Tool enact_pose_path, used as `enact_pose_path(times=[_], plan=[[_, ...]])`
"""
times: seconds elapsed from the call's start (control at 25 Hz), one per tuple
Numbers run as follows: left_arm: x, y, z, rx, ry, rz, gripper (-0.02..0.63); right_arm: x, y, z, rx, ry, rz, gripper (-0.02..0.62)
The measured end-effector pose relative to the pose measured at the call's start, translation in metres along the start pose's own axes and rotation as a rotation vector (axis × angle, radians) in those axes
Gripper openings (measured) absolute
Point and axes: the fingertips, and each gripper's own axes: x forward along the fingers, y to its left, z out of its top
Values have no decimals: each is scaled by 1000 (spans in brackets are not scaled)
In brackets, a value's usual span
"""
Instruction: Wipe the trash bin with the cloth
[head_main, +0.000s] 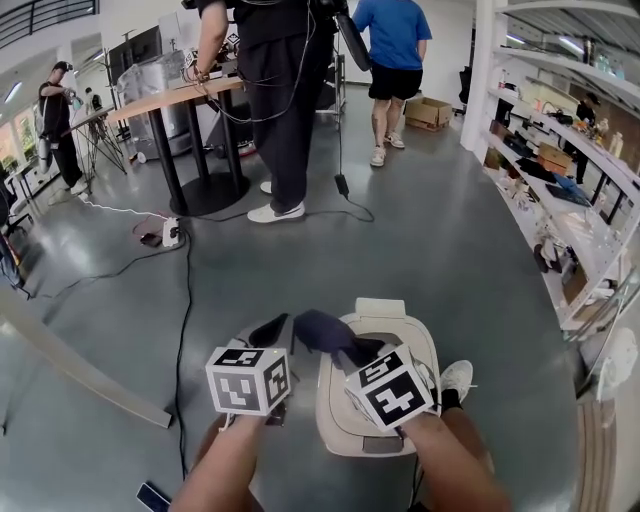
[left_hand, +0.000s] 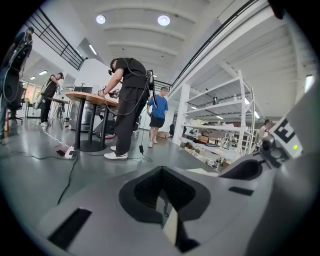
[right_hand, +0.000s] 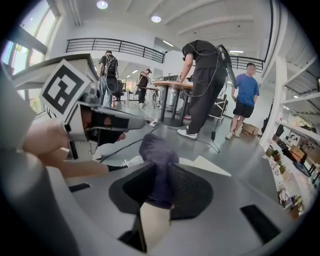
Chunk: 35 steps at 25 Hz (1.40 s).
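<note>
While my right gripper (head_main: 352, 352) hovers over the cream plastic trash bin (head_main: 330, 412) with its flap lid, its jaws are clamped on a bunched fold of the dark navy fabric cloth (head_main: 318, 332). The loose end stands out beyond the tips, free to serve as the wiping pad. The bin stands on the grey floor just left of my white shoe (head_main: 457, 378). The cloth sits over the bin's far left edge, and I cannot tell whether it touches. My left gripper (head_main: 268, 331) hangs just left of the bin, jaws pressed together on nothing, held aside so it leaves the lid clear. I judge the wiping is at its start: the cloth should press flat onto the lid.
</note>
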Motion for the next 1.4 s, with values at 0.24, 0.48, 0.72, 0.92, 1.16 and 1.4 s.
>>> enact_pose_path(times=[0.24, 0.48, 0.72, 0.92, 1.16, 1.4], plan=[[-1, -2, -1, 6, 6, -2, -3, 0, -3, -4, 7, 23, 2, 83], [-1, -5, -11, 16, 17, -13, -3, -1, -6, -10, 27, 13, -19, 83], [0, -19, -12, 76, 17, -22, -3, -10, -18, -21, 58, 8, -36, 84], [3, -28, -16, 110, 19, -28, -3, -16, -32, -32, 68, 16, -56, 84], [5, -34, -23, 107, 28, -42, -3, -26, -47, -46, 95, 9, -90, 83], [4, -43, -29, 82, 44, -59, -3, -40, -63, -57, 133, 6, -119, 84]])
